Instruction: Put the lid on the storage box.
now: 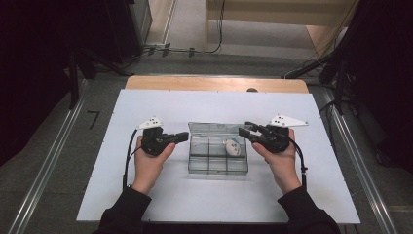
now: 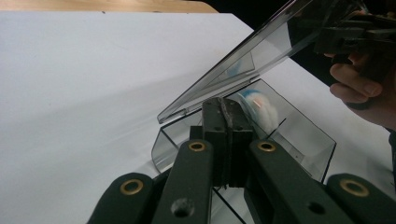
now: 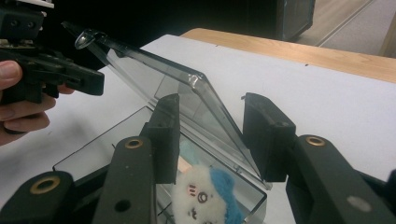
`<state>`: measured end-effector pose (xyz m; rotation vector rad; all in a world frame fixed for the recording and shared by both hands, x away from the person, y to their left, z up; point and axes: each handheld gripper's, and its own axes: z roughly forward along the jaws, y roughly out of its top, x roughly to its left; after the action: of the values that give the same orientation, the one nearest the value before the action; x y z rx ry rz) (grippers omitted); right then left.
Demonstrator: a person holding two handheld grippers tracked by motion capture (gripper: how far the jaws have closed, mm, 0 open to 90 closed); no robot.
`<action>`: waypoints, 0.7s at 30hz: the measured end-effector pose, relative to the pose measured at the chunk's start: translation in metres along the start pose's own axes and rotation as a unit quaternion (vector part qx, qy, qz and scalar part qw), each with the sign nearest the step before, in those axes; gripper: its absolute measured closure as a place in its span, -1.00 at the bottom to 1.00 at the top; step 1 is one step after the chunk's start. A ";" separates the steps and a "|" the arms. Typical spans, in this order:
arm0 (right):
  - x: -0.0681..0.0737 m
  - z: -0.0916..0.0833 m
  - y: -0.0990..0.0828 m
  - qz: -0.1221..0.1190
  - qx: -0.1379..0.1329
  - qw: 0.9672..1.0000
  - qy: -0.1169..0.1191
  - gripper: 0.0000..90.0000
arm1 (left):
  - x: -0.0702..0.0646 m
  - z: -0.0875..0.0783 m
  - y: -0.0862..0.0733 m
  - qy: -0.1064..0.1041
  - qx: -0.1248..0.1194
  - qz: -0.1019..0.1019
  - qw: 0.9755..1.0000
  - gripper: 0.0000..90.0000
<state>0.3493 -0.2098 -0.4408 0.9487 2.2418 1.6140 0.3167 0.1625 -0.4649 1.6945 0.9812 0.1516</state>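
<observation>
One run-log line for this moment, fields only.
box: clear, lid half raised | toy: plush, inside box | left gripper: shut, empty, at box's edge | right gripper: open, straddling lid's edge

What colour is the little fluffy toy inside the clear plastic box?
The small fluffy toy is white with a blue patch, clearest in the right gripper view.

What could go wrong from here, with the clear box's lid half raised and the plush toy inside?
1. The lid stands tilted between the right tongs, whose jaws look apart rather than clamped, so it could drop shut.
2. The plush toy sits just under the lid's edge and might get pinched.
3. The left tongs are shut and hold nothing, so the box could slide on the white table.
</observation>
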 end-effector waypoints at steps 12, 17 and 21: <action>0.001 -0.003 -0.004 -0.003 0.001 1.000 -0.002 0.22 | -0.007 0.006 0.005 -0.019 -0.003 0.015 1.000 1.00; 0.002 -0.004 -0.005 -0.007 0.005 1.000 -0.002 0.18 | -0.007 0.007 0.006 -0.021 -0.005 0.012 1.000 1.00; 0.003 -0.005 -0.005 -0.007 0.006 1.000 -0.003 0.17 | -0.007 0.007 0.006 -0.022 -0.005 0.012 1.000 1.00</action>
<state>0.3424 -0.2133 -0.4431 0.9377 2.2503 1.5916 0.3189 0.1522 -0.4598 1.6936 0.9258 0.1334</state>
